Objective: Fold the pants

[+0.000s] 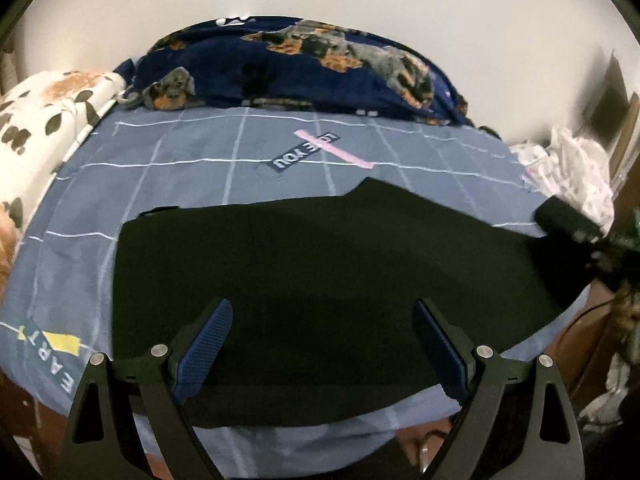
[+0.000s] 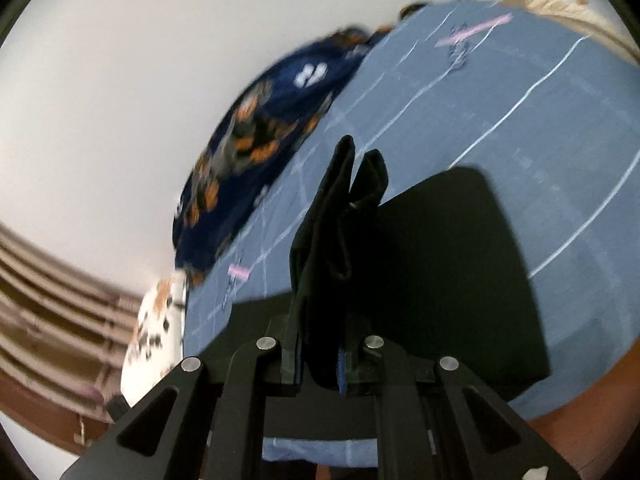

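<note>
- We see the black pants [image 1: 312, 264] spread flat on the blue sheet [image 1: 192, 152], near its front edge.
- Our right gripper [image 2: 320, 364] is clenched on a bunched end of the pants, lifting it off the sheet.
- Our left gripper [image 1: 322, 344] hovers over the pants, jaws spread wide, grasping nothing.
- A dog-print blanket [image 1: 304, 64] lies along the wall.

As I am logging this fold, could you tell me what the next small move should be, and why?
Probably carry the right gripper, shut on a bunched end of the black pants, across the flat part; the left gripper hovers open above it.
</note>
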The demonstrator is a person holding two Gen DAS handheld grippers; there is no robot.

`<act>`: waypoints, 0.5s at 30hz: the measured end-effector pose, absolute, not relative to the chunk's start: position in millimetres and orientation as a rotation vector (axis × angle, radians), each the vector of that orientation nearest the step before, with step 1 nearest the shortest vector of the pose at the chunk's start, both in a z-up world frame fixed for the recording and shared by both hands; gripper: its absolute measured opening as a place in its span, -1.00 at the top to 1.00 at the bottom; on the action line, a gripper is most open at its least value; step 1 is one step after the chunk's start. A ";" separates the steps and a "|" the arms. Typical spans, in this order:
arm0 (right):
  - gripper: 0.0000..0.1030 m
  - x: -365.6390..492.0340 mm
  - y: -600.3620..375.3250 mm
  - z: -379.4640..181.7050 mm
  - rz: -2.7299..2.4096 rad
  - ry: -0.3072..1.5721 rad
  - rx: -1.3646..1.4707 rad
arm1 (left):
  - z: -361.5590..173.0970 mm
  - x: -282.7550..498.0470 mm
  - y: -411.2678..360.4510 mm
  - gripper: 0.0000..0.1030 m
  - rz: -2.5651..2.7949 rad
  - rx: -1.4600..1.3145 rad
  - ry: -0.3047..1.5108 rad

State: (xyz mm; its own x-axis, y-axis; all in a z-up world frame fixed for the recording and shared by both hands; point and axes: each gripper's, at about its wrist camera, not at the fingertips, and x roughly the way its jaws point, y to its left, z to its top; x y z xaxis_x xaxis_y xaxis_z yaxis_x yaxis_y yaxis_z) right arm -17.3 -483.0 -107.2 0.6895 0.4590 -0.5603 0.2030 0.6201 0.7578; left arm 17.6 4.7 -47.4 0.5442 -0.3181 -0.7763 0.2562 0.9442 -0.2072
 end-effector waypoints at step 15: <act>0.78 12.1 -364.7 -131.5 0.298 0.974 0.691 | -71.6 18.8 -3.1 -0.77 -0.364 -0.082 0.971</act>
State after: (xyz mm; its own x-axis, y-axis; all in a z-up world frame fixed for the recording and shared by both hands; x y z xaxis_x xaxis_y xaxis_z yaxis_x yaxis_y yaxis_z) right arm 12.1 -364.7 -131.5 0.5433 0.5243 -0.6557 0.0679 0.7511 0.6567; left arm 18.8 -3.1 -71.6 0.5094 -0.3381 -0.7913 0.2650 0.9365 -0.2296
